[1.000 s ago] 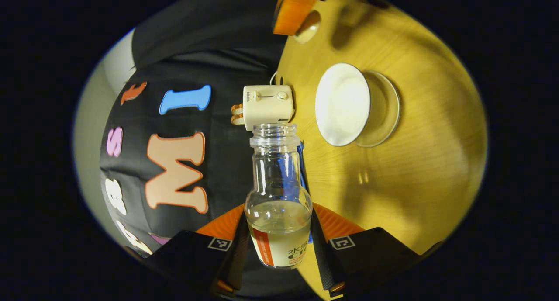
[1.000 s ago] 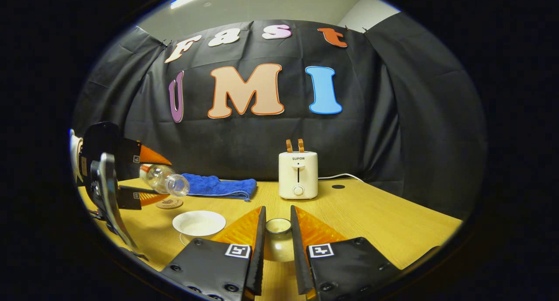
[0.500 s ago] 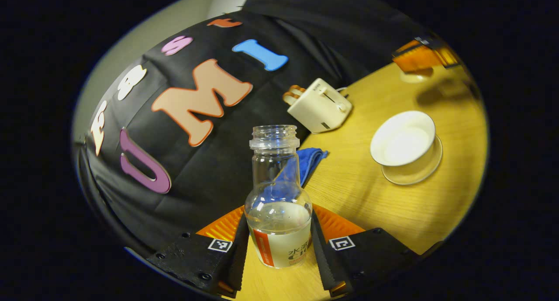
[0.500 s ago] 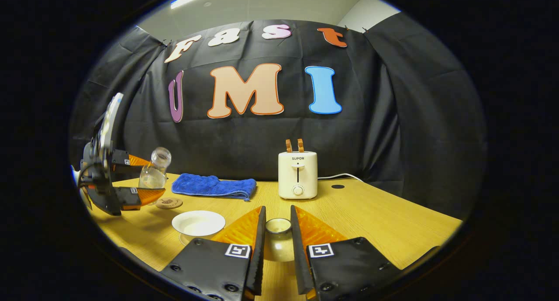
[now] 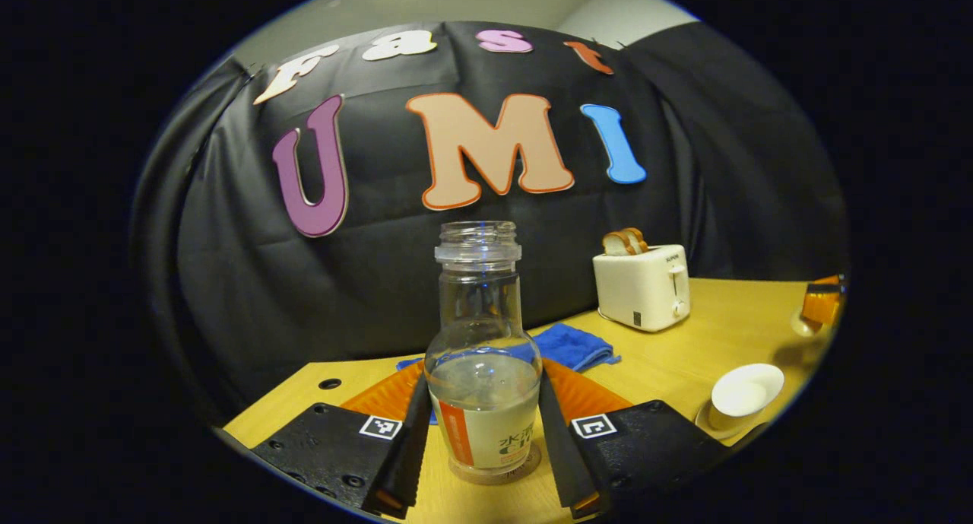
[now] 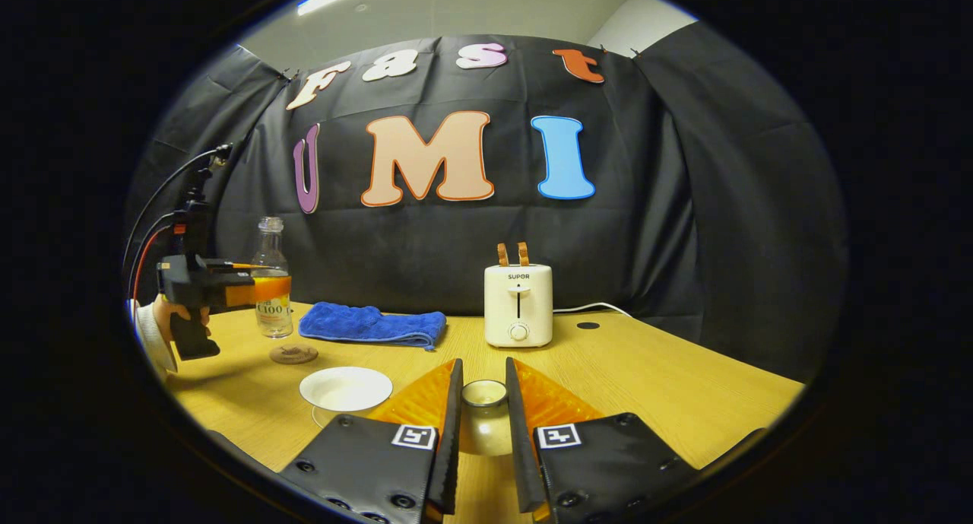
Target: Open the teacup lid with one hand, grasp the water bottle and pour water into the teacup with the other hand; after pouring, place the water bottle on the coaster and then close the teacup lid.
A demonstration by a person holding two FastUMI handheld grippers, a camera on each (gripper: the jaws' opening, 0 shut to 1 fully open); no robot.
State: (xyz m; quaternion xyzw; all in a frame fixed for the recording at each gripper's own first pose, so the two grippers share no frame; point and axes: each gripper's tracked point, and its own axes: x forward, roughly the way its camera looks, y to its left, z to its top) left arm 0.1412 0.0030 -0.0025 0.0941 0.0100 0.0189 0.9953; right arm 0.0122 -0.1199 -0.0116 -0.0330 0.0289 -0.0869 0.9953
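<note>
Left gripper [image 5: 479, 433]: closed on the water bottle [image 5: 483, 357] at its labelled lower body, both fingers pressing, so bottle held upright with open mouth up.
Bottle position, left gripper view: just above the round coaster [image 5: 524, 463], whose edge peeks under the base; contact cannot be told.
Teacup [image 5: 741, 398]: white, uncovered, on its saucer at the right edge, well apart from bottle.
Background: white toaster [image 5: 642, 284] with bread, blue cloth [image 5: 574, 345] behind bottle.
Right gripper [image 6: 483, 410]: fingers close around the teacup lid [image 6: 484, 393], seemingly held off the cup to keep it open; pressing cannot be confirmed.
Bottle, right gripper view: upright, slightly above coaster [image 6: 293, 353], beside the teacup [image 6: 346, 389].
Judgement: pouring seems done; next lowering bottle, then lid back on cup.
</note>
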